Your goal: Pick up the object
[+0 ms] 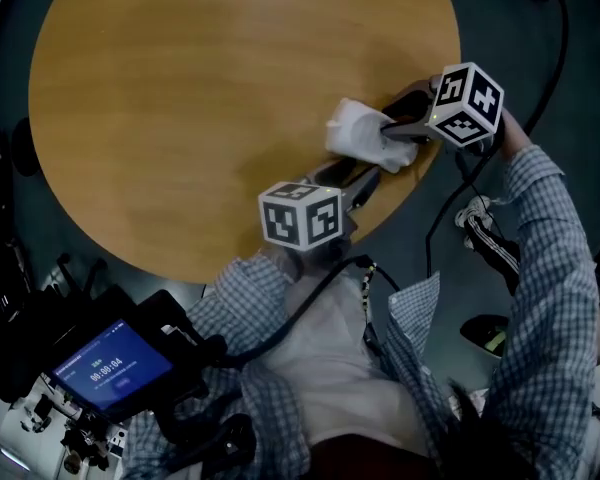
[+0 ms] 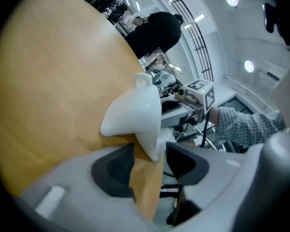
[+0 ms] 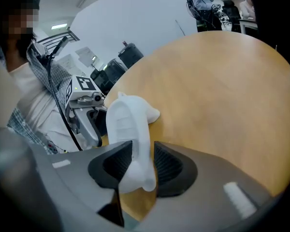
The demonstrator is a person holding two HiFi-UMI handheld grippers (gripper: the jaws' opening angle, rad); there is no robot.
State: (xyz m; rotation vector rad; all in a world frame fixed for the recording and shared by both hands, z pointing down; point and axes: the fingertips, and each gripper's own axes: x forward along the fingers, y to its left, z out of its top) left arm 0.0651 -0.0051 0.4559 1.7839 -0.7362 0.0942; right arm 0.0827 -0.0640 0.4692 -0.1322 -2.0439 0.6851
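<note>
Right gripper is pinching the white plastic piece; left gripper is gaping wide around its tip without pressing.
The piece is lying near the round wooden table's edge. The pads are catching only its narrow end, so lifting risks it pivoting, slipping out and falling off.

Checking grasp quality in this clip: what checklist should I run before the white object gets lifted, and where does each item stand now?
1. Right gripper jaws closed on the white object: ok.
2. Left gripper jaws gripping it: not ok, they stand open with only its tip between them.
3. Object lying on the round wooden table, near its edge: ok.
4. Grip firm enough to lift: cannot tell.
</note>
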